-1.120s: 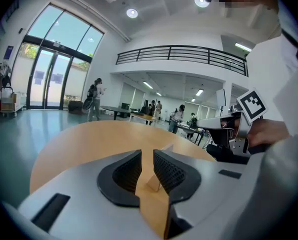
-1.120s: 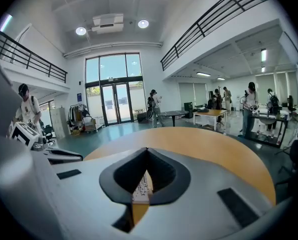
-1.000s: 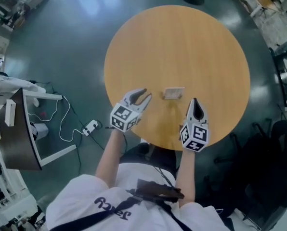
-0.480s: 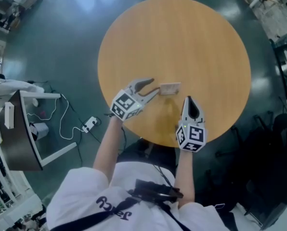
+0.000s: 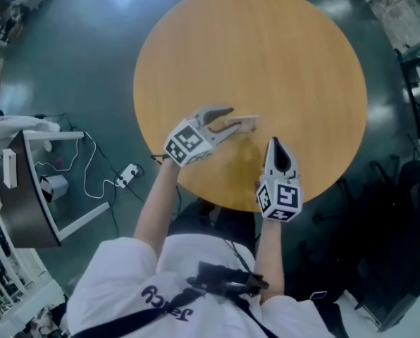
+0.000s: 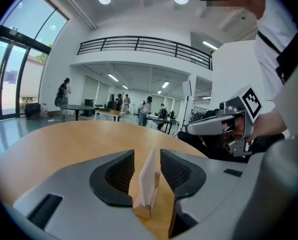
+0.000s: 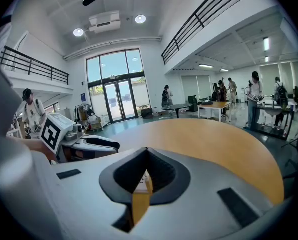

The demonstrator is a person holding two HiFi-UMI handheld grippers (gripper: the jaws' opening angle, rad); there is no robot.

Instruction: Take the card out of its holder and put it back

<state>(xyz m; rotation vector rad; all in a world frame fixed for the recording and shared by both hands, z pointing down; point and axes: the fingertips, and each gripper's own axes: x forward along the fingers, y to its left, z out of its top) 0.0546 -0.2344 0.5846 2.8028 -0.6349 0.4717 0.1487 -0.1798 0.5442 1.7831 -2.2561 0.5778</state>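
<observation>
The card [image 6: 150, 173] stands in its slot, not yet lifted, toward the near side of the round wooden bench [image 5: 287, 55] that fills our downward view. Our left tongs [image 5: 230, 120] reach in from the left. Their jaws stand moderately apart, one on each side of the card with a gap showing between pad and card, so nothing is gripped. Our right tongs [image 5: 274, 144] hover just to the right and nearer us, tips closed together and holding nothing. The small wooden holder [image 6: 142, 210] rests on the bench low between the left jaws, with the card leaning slightly in it. Compared with a second ago, the left tongs have moved forward from short of the holder to straddle it, and their jaws have widened; the right tongs have barely shifted. We judge that the approach is done, and that the next step is to close on the card and draw it upward while the holder stays put.
</observation>
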